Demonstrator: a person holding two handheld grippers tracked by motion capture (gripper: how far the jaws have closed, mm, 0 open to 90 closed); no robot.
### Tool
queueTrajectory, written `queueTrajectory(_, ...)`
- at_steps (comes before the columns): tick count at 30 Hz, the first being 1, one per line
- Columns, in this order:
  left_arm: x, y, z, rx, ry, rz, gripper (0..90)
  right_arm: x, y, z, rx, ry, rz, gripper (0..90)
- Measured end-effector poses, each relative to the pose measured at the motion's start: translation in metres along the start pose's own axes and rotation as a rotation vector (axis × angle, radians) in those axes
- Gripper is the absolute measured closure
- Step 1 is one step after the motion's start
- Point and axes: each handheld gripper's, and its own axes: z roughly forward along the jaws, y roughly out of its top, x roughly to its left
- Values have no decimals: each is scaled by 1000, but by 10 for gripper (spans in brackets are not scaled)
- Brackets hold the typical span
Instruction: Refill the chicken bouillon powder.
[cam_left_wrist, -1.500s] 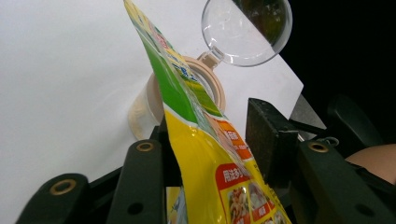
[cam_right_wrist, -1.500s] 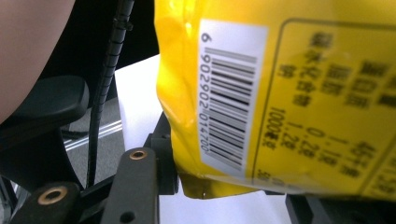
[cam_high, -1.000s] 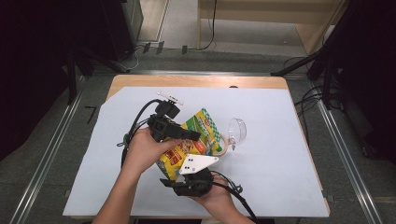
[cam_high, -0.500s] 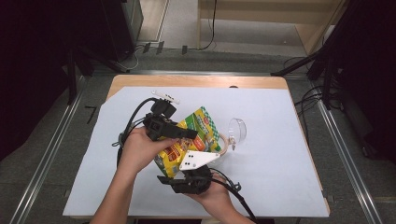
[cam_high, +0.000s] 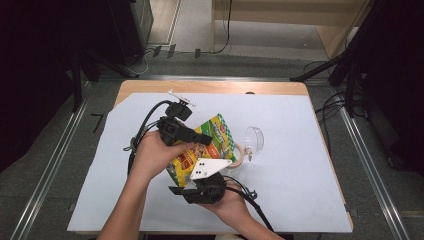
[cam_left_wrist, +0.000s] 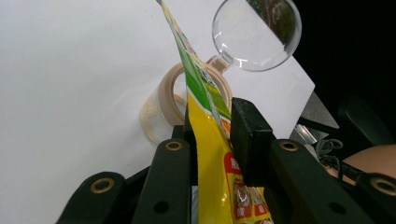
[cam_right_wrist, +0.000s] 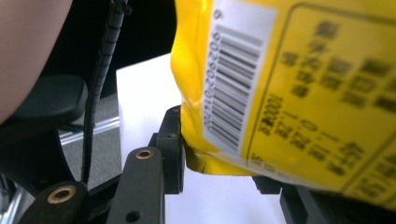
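Two claws grip one yellow-green snack packet (cam_high: 202, 150) above the tabletop (cam_high: 300, 190) centre. Left claw (cam_left_wrist: 212, 126), jaws just closing, pinches its edge; right claw (cam_right_wrist: 219, 168) clamps its barcode end. Tape roll (cam_left_wrist: 163, 105) and clear lens (cam_left_wrist: 254, 35) lie just beyond.

Bright light from overhead is falling on the white sheet (cam_high: 300, 165) in the high view, while the floor around the table is sitting in deep shadow. In the left gripper view the sheet is blowing out to near white, and the magnifying glass (cam_left_wrist: 256, 33) is catching glare. In the right gripper view the yellow bag (cam_right_wrist: 299, 88) is blurring, its print soft and out of focus.
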Motion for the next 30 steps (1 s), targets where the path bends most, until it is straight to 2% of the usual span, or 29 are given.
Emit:
queueTrajectory(3, 1, -1, 1, 1, -8, 1, 773, 2, -3, 2, 9, -20, -27, 640)
queueTrajectory(6, -2, -1, 1, -5, 4, 19, 776, 2, -3, 3, 11, -28, -24, 648)
queueTrajectory(11, -7, 0, -3, -26, 2, 27, 771, 1, -2, 4, 3, -12, -8, 662)
queueTrajectory(12, -9, 0, -3, -38, -3, 33, 771, 1, -1, 5, -3, -6, 4, 666)
queueTrajectory(13, -10, 0, -3, -38, -1, 33, 779, -2, -2, 6, -14, 14, 38, 671)
queueTrajectory(14, -11, 0, -4, -37, -6, 28, 780, -2, -2, 7, -17, 17, 43, 671)
queueTrajectory(17, -12, -1, -4, -37, -12, 21, 793, -1, -2, 7, -13, 15, 38, 672)
queueTrajectory(25, -13, 0, -6, -44, -2, 37, 807, -1, 0, 6, -15, 11, 29, 675)
queueTrajectory(30, -10, -1, -8, -53, 8, 29, 820, -3, 1, 7, -10, 27, 24, 672)
